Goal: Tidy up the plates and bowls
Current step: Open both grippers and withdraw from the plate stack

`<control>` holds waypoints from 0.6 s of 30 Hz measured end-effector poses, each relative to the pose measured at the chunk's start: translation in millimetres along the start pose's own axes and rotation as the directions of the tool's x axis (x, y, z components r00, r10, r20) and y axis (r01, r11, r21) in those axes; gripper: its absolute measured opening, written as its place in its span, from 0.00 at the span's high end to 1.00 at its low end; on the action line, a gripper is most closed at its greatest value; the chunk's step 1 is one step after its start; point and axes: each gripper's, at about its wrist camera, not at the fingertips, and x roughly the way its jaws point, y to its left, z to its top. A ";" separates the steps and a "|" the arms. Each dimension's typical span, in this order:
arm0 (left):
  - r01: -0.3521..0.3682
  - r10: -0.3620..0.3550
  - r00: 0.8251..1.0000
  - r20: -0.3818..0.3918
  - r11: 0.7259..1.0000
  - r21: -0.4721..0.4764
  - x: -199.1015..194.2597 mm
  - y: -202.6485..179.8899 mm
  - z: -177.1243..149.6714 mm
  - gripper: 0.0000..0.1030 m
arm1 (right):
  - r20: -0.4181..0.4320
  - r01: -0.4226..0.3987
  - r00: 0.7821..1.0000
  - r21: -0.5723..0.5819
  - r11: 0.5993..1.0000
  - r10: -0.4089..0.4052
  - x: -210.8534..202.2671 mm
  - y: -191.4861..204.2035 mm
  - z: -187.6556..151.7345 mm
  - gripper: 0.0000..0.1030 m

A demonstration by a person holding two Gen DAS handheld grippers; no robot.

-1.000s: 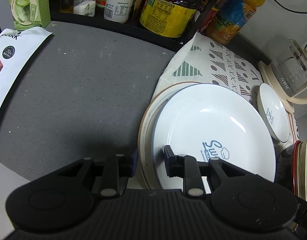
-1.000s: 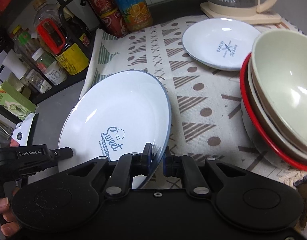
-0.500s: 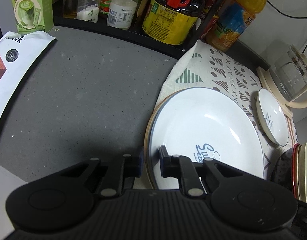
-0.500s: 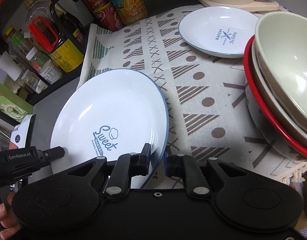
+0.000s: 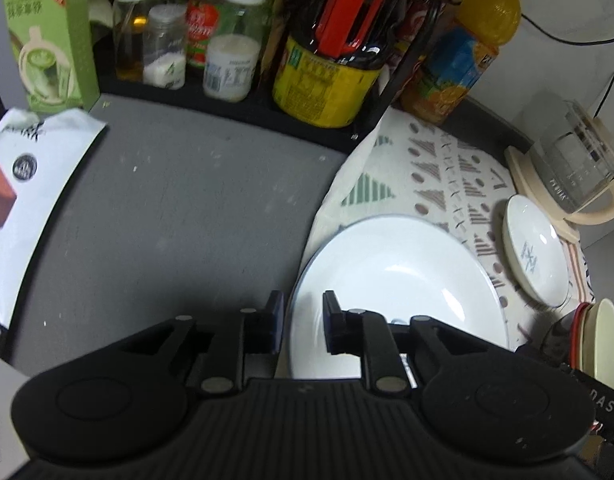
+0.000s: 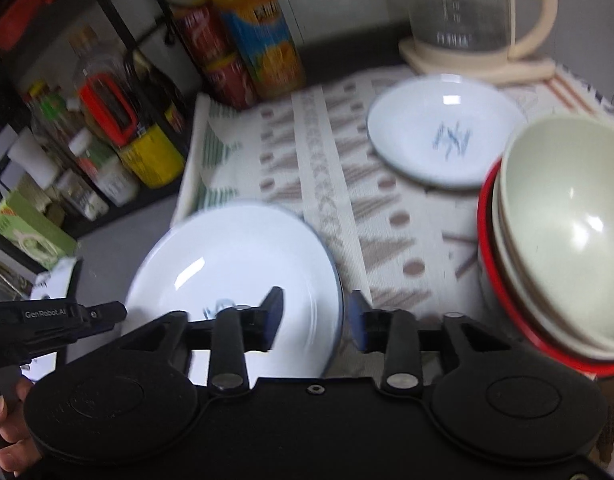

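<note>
Both sets of fingers are standing apart around the rim of the large white plate [image 6: 235, 264], and neither is clamping it. Nearest the right wrist camera, the right gripper [image 6: 314, 322] is spread wide, with the plate's blue-edged rim passing through the gap, closer to the outer finger. On the far side of the plate, the left gripper [image 5: 303, 322] is straddling the opposite rim with a narrower gap, one finger outside the plate and one over its inside; whether a pad is brushing the rim, I cannot tell.

The plate is lying at the near left edge of the patterned cloth [image 6: 347, 184], partly overhanging the grey counter [image 5: 179, 216]. It appears to be set down and let go, so the step in hand is probably the release and withdrawal. To do this well, each gripper should be backing straight off along the rim line, level, so no finger is hooking the lip and dragging the plate off the cloth.

Further along the cloth, the small white plate [image 6: 447, 140] is sitting apart, and the stacked bowls [image 6: 563, 240] are nested to the right. It looks like the likely next pick. Behind it the glass kettle [image 6: 467, 12] is standing at the back.
</note>
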 end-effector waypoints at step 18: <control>0.123 -0.129 0.991 0.040 0.986 0.113 13.3 -80.1 40.8 0.38 | 0.201 0.087 0.975 0.059 0.994 -0.097 -23.0 -26.6 61.9 0.20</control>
